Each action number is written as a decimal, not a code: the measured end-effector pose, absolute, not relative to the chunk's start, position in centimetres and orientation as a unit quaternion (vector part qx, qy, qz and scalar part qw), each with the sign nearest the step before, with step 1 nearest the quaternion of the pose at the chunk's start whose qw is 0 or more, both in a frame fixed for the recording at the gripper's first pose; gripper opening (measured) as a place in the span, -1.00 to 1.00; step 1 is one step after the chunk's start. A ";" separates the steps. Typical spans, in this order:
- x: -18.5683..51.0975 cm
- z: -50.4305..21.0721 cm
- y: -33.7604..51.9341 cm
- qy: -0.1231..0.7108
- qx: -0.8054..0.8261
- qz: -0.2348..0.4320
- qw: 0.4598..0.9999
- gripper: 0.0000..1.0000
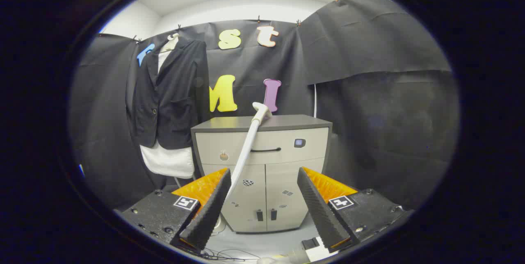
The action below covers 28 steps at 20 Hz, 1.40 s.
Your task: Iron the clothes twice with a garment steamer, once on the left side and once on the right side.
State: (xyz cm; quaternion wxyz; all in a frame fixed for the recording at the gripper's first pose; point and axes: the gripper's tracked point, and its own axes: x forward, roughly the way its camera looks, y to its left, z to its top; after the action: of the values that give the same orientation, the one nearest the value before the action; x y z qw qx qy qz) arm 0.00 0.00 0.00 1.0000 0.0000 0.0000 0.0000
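- Gripper (262, 206) in the gripper view: jaws spread wide and released, with nothing between the fingers and nothing touched by them.
- Garment steamer (247, 150), a white wand, leans up from the floor just behind the left finger, its head resting at the top edge of the cabinet (287, 161).
- Cabinet stands beyond the fingers, grey-topped, with a drawer above two doors; it sits straight ahead between the gripper and the back wall.
- Clothes (168, 100), a dark jacket over a white garment, hang on the wall to the left of the cabinet, well apart from the fingers.
- Cables (223, 253) lie on the pale floor just below the fingers.
- Black cloth covers the booth walls; white ceiling above.
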 end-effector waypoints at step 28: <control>4.1 12.8 -2.3 -0.053 0.032 -0.020 0.998 1.00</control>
State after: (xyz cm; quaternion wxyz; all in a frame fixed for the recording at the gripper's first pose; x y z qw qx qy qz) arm 4.11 -2.32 12.75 0.9979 0.0317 -0.0528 -0.0201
